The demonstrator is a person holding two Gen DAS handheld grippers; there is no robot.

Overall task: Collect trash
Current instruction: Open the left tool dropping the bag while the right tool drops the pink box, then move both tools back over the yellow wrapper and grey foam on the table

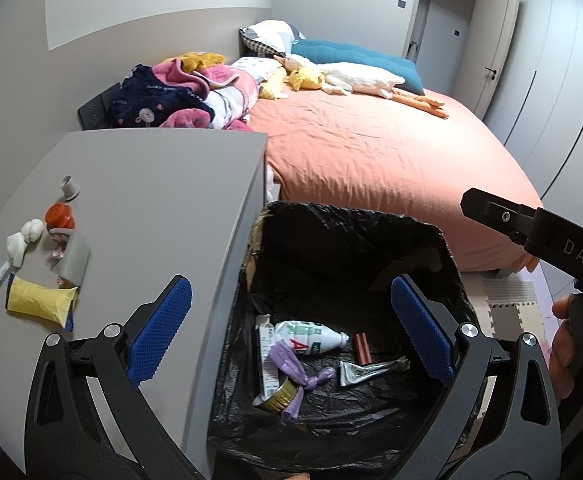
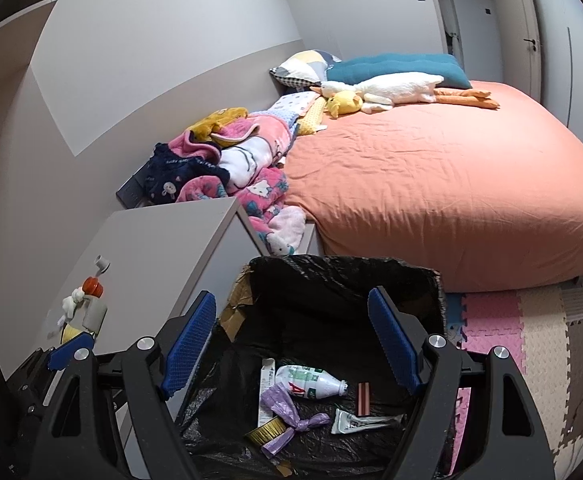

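We have both grippers over the bin [image 1: 447, 248], a cardboard box lined with a black bag that stands on the floor against the table [image 1: 163, 184]. The left gripper [image 1: 291, 332] has its fingers spread wide with nothing between the pads. The right gripper [image 2: 291, 344] also has its fingers spread, and they too are empty.

We judge the step in hand to be a drop just finished: the trash lies at the bottom of the bag. We count there one white plastic bottle [image 1: 313, 338], one flattened carton [image 1: 266, 360], one purple knotted bag [image 1: 295, 376], one squeezed tube [image 1: 365, 370], one small brown piece [image 1: 362, 348] and one gold-rimmed lid [image 1: 279, 394].

Next we would swing a gripper left to the table and close on one piece there. The pile lies near the table's left edge, well apart from the bin. We count one yellow packet [image 1: 39, 300], one grey folded piece [image 1: 73, 260], one white crumpled wad [image 1: 21, 242], one orange cap [image 1: 59, 216] and one small grey cup [image 1: 69, 188]. Something clear lies at the far left, too faint to name.

Beyond is the bed [image 1: 391, 152], with a heap of blankets and soft toys.
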